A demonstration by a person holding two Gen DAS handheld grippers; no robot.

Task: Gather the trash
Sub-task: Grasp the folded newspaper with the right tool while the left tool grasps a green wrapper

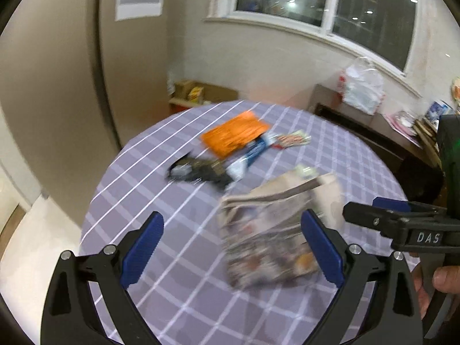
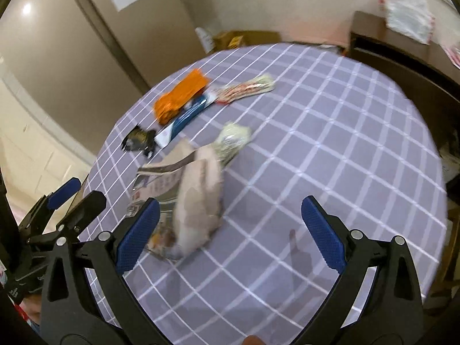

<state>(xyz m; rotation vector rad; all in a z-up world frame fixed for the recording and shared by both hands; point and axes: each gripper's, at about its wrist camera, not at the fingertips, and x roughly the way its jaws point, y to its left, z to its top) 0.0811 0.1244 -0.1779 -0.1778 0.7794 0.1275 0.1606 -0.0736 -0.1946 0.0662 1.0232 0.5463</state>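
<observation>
While both frames are smeared by motion blur, a round table [image 1: 178, 258] under a lilac cloth with a white grid fills most of each view, and all the trash lies on it. Nearest the tongs is the largest piece, a crumpled paper bag [image 1: 270, 230] printed like newspaper with a plain beige flap, lying on its side on the near-left part of the cloth [image 2: 198, 195]. Beyond it, toward the far edge, an orange wrapper [image 1: 234, 135] lies flat, and a blue-and-white packet [image 1: 253, 152] is partly tucked under its near edge. Just right of those lies a red-and-white striped wrapper [image 1: 293, 139]. A dark crumpled wrapper [image 1: 198, 171] sits at the left end of the blue packet, and a small pale wad [image 2: 233, 141] rests against the far side of the paper bag.

Left gripper [image 1: 233, 244] hovers above the cloth with its blue-padded jaws spread wide and nothing between them; the bag shows behind its right finger. Right gripper [image 2: 230, 230] also hangs over the table, jaws spread and empty, with the bag just beside its left finger.
</observation>
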